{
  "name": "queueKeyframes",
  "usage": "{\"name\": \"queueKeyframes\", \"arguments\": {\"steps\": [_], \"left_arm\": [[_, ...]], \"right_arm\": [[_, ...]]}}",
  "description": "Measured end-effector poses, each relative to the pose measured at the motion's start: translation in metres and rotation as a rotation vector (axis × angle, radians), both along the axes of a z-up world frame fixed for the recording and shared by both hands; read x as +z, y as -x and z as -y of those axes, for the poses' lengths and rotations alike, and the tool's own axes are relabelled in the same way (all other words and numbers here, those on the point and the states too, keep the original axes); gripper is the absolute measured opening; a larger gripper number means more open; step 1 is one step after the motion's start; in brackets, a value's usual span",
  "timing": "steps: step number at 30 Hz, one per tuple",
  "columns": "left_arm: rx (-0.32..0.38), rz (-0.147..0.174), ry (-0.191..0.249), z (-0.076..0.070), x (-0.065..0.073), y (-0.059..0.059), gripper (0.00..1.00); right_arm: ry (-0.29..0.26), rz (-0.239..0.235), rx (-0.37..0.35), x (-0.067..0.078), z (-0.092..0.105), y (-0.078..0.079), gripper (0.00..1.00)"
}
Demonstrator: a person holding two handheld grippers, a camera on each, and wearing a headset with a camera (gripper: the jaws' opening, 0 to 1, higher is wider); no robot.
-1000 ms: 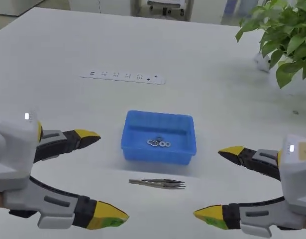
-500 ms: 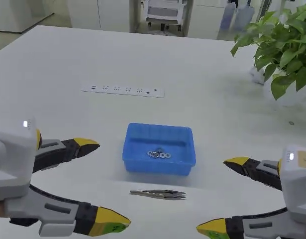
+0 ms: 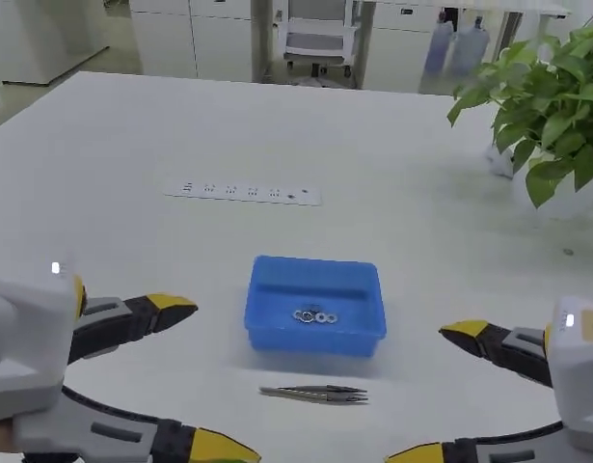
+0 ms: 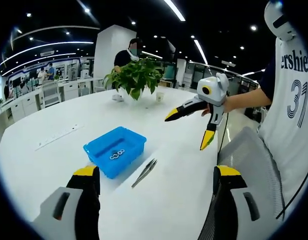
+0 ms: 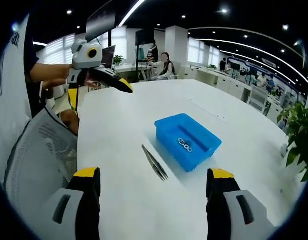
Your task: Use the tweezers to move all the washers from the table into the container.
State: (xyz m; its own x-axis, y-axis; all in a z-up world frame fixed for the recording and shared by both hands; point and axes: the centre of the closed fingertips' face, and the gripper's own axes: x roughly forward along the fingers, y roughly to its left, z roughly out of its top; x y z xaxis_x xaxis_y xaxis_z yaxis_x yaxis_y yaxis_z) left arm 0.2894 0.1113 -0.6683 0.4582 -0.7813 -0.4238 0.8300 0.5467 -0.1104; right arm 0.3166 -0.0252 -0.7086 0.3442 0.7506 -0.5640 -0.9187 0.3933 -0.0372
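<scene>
Comparing with a second ago, we see the whole desk (image 3: pixel 421 222) slide down the head view while more of the far room comes in. We read that as the head lifting, not as things moving. Both grippers sit lower in that view than before. The left gripper (image 3: pixel 224 381) and the right gripper (image 3: pixel 417 394) each hold their fingers (image 3: pixel 171 308) spread wide with nothing between them.

The blue container (image 3: pixel 315 340) lies ahead of both pairs of fingers, in the gap between them, in the same place on the desk. The tweezers (image 3: pixel 315 393) lie flat just on our side of it, nearer the fingertips and touched by neither gripper. The washers (image 3: pixel 314 316) rest in a small cluster on the container floor. We make out none on the bare desk around it, so we judge the task finished or nearly so, with the tool set down.

For room, the desk runs wide and bare outward of the left fingers and beyond the container. A potted plant (image 3: pixel 547 106) stands well apart beyond the right fingers, towards the far right edge. A power strip (image 3: pixel 250 193) lies well past the container. In the gripper views the near desk edge runs close under the fingers, so any pull back leaves the desk top.
</scene>
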Motion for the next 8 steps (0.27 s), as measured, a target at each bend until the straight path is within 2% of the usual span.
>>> {"name": "queueKeyframes", "arguments": {"steps": [6, 8], "left_arm": [[0.010, 0.002, 0.014, 0.0005, 0.0031, 0.0008, 0.99], [0.013, 0.023, 0.028, 0.0017, 0.0090, -0.0002, 0.99]], "right_arm": [[0.002, -0.002, -0.001, 0.0003, 0.0002, 0.0012, 0.89], [-0.004, -0.003, -0.004, 0.0010, 0.0002, 0.0023, 0.89]]}}
